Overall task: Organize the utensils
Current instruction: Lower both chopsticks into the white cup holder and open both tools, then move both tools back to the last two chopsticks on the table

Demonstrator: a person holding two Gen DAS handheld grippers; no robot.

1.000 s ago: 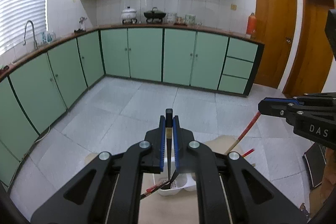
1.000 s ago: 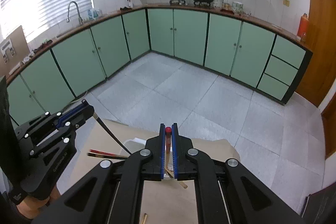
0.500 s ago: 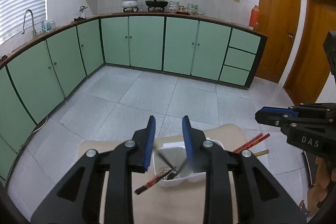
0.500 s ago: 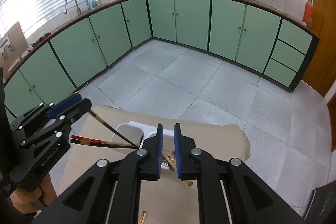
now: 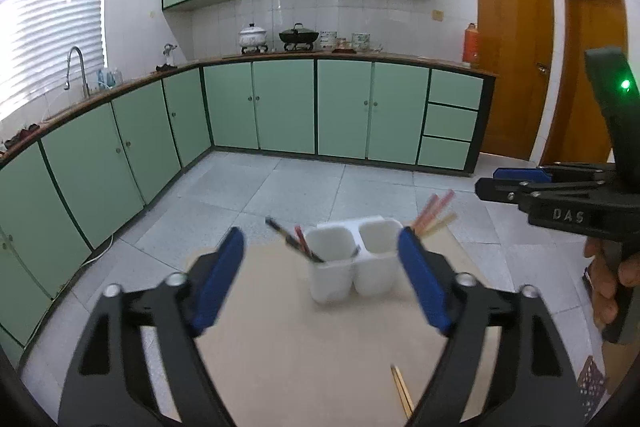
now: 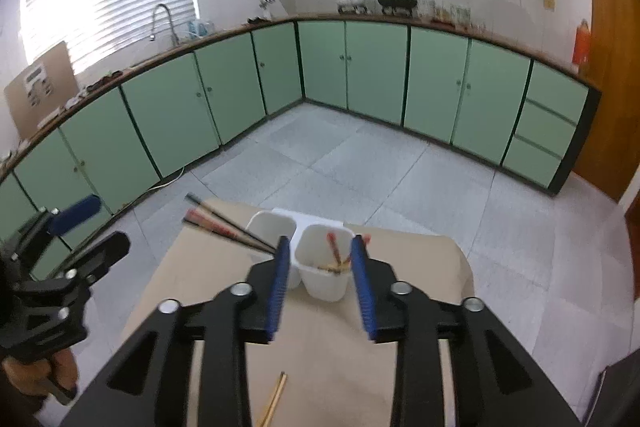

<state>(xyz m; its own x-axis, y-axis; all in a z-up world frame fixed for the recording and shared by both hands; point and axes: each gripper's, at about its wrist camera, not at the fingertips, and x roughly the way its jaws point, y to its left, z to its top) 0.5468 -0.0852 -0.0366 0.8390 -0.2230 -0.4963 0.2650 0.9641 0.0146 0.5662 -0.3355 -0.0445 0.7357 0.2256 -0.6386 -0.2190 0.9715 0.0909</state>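
Note:
A white two-cup holder [image 5: 354, 267] stands near the far edge of the tan table [image 5: 280, 347]. Dark and red chopsticks [image 5: 288, 237] lean out of its left cup, and red and pale ones [image 5: 434, 213] lean out of its right cup. My left gripper [image 5: 319, 233] sits just short of the holder, its jaws opening wide and empty. My right gripper [image 6: 321, 241] is close in front of the holder [image 6: 320, 279], its jaws opening with nothing pressed by the pads. Each gripper also shows in the other's view: the right gripper [image 5: 500, 183] and the left gripper [image 6: 94, 229].
A loose bamboo chopstick [image 5: 402, 391] lies on the near part of the table, and shows as a bamboo chopstick [image 6: 274, 401] under my right gripper. A hand [image 5: 608, 291] holds the right gripper. Tiled floor and green cabinets [image 5: 280, 107] lie beyond the table's far edge.
Both grippers were shut on upright chopsticks over the holder. They have let them go into the cups, opened, and drawn back toward the near side of the table.

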